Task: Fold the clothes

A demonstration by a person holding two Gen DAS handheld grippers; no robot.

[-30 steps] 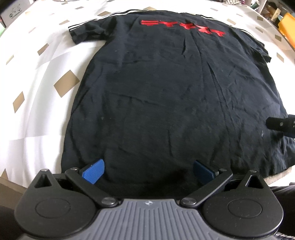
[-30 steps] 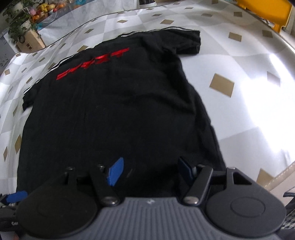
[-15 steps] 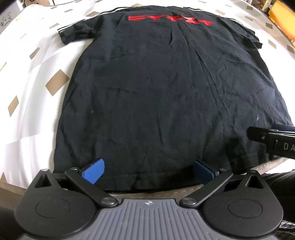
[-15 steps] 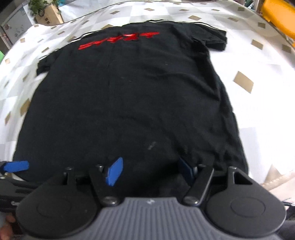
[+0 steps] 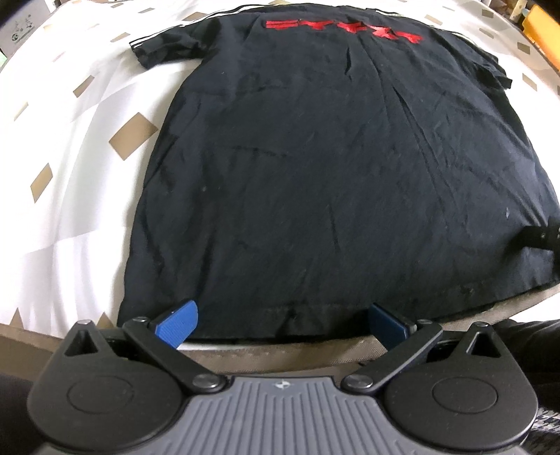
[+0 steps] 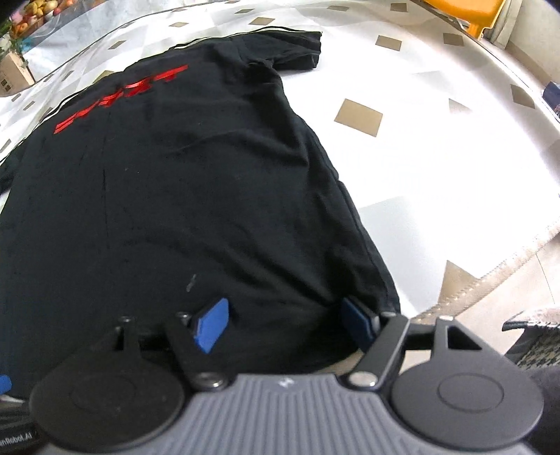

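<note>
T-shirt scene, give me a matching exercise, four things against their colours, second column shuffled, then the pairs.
Things:
1. T-shirt
2. Lettering
3. Pads
4. Bedsheet diamond

Colours:
A. blue
B. tan
C. black
D. red

Pairs: 1-C, 2-D, 3-A, 4-B

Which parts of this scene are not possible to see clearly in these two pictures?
- Red print on the shirt: too small and distorted to read, both views.
- Shirt hem: right wrist view, hidden behind the right gripper.
- Left sleeve: right wrist view, cut off by the picture's left edge.
- Left gripper: whether its pads touch the hem is unclear.
</note>
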